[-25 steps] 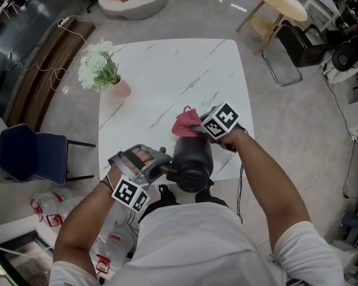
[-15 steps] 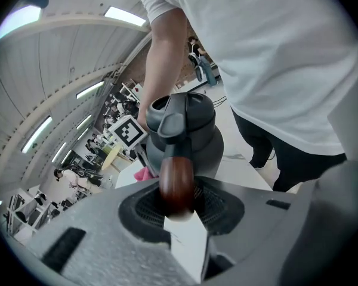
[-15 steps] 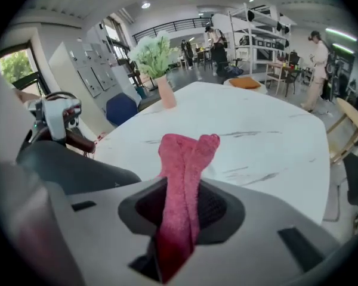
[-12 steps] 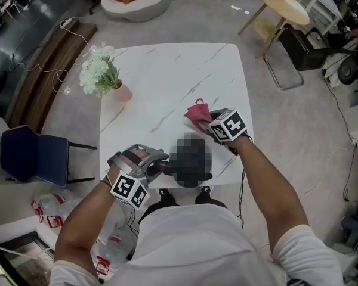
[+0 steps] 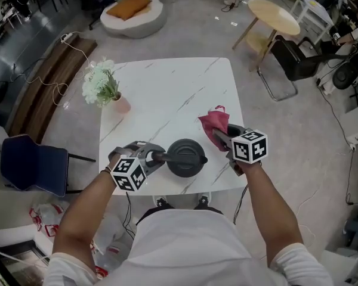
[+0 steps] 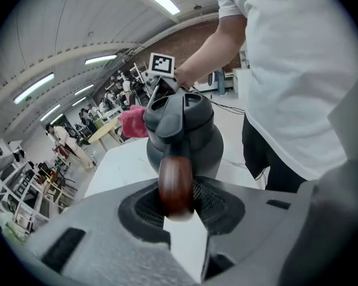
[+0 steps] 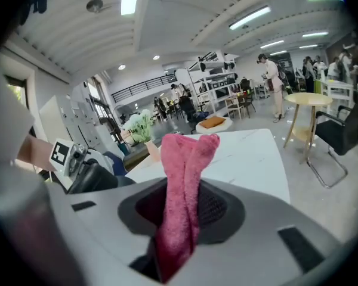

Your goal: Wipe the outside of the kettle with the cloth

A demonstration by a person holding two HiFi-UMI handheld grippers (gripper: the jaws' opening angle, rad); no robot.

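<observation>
On the table (image 5: 167,88), the kettle (image 5: 185,158) aims its handle (image 6: 176,186) left into the clamping left gripper (image 5: 152,158); right gripper (image 5: 222,137) pinches cloth (image 5: 215,123).

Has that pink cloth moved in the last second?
Yes. The pink cloth, in the right gripper, has left the kettle and shifted toward the right edge of the table.

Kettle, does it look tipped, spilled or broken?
Nothing stands out. The kettle sits upright near the table's front edge, with no spill visible. The left tool grips its handle; the right tool holds the cloth clear of it.
</observation>
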